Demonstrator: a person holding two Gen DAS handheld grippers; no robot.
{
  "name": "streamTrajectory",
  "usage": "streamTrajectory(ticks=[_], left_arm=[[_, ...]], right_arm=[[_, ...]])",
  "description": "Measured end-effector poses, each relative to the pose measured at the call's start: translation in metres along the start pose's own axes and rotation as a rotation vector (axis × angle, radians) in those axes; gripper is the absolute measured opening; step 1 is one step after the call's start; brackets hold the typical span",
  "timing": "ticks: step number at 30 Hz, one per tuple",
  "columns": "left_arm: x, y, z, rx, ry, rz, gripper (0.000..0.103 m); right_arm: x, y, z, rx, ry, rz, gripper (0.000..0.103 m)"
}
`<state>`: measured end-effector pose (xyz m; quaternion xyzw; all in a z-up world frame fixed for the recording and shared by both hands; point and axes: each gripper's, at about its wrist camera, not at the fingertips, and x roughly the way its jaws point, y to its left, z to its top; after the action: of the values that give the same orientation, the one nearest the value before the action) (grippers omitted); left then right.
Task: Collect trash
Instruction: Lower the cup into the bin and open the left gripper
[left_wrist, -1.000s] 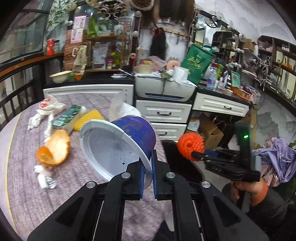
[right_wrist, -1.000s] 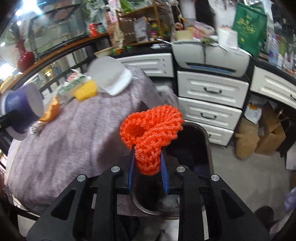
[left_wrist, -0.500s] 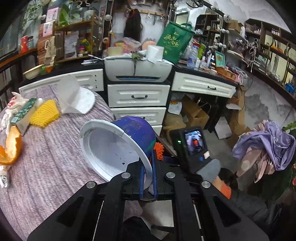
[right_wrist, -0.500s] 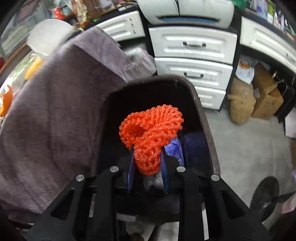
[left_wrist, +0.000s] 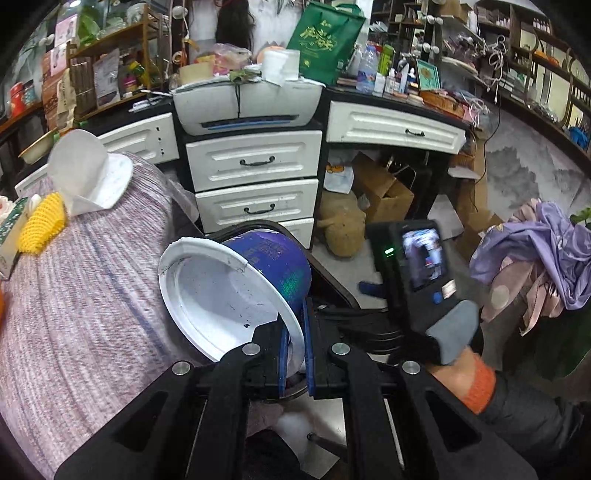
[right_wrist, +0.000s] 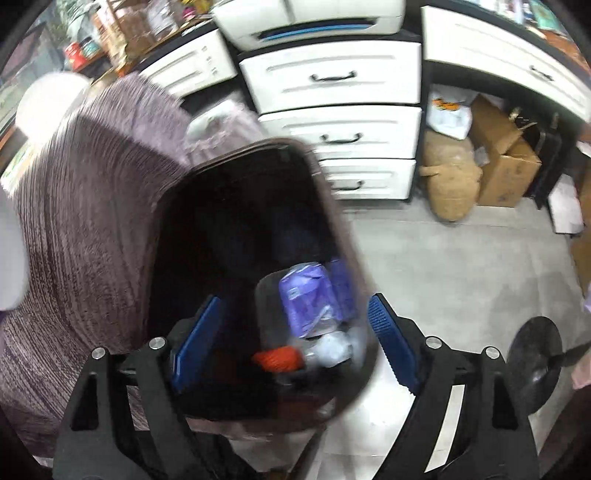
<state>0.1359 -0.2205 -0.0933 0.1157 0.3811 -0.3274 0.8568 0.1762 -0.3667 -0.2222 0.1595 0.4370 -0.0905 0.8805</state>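
Observation:
My left gripper (left_wrist: 294, 332) is shut on the rim of a purple paper bowl (left_wrist: 236, 291) with a white inside, held tilted beside the table's edge. Behind the bowl shows the rim of the black trash bin (left_wrist: 332, 284). In the right wrist view my right gripper (right_wrist: 291, 332) hangs over the black bin (right_wrist: 236, 221), its jaws opening with nothing pressed between the pads. The orange foam net (right_wrist: 277, 360) lies loose down in the bin beside purple wrappers (right_wrist: 306, 295). In the left wrist view a gloved hand (left_wrist: 454, 332) holds the right gripper's body (left_wrist: 417, 266).
A table with a purple cloth (left_wrist: 74, 295) carries a yellow foam net (left_wrist: 42, 223), a white paper bowl (left_wrist: 88, 173) and a green box (left_wrist: 11, 225). White drawers (left_wrist: 255, 184), cardboard boxes (left_wrist: 384, 192) and a pile of clothes (left_wrist: 546, 258) stand around the bin.
The right gripper sank into the bin's mouth and opened; the orange net dropped from it into the bin. The left gripper carried the purple bowl from over the table toward the bin.

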Motion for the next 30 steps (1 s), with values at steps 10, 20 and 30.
streamTrajectory(ticks=[10,20,30], left_arm=[[0.073,-0.015,0.004,0.023,0.141,-0.012,0.008],[0.135,-0.017,-0.001,0.029,0.287,0.003,0.008],[0.164,-0.017,-0.009,0.030,0.361,0.031,0.020]], right_arm=[[-0.048,-0.075,-0.001,0.167,-0.087,-0.095,0.084],[-0.067,-0.089,-0.010,0.187,-0.113,-0.107,0.084],[-0.070,-0.089,-0.014,0.192,-0.112,-0.093,0.085]])
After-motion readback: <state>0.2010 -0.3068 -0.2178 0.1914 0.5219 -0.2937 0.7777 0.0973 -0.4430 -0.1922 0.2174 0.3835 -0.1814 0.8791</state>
